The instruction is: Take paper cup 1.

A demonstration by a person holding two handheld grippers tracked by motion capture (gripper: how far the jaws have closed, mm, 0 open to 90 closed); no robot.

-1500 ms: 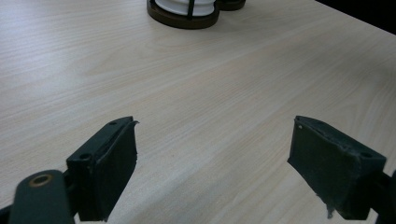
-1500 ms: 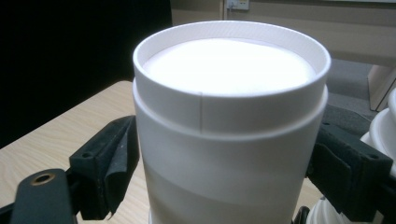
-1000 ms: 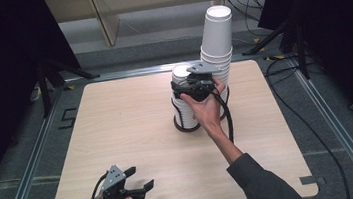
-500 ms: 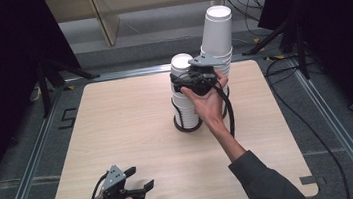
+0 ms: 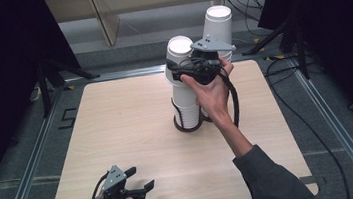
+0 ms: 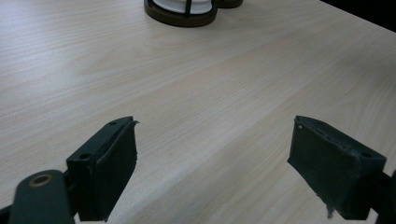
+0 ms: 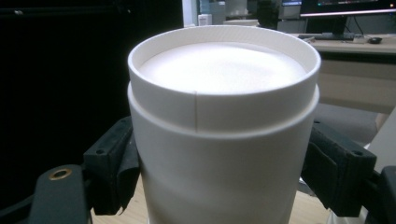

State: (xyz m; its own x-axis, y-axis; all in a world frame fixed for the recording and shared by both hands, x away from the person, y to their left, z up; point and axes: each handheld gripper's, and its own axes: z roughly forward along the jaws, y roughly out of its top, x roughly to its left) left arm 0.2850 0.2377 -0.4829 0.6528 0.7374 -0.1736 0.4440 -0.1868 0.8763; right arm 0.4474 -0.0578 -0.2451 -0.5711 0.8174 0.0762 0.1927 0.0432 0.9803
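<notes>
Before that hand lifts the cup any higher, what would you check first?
1. Right gripper has the top cup between its fingers: ok, one pad on each side, cup upside down.
2. Cup sits straight in the grip: ok, it looks upright.
3. Top cup has come free of the stack below: cannot tell, the hand hides the joint.
4. Stack holder stands flat on the table: ok.
5. Taller stack behind is out of the way: cannot tell, it stands very close.
6. Left gripper is out of the way: ok, open, at the near edge.
</notes>
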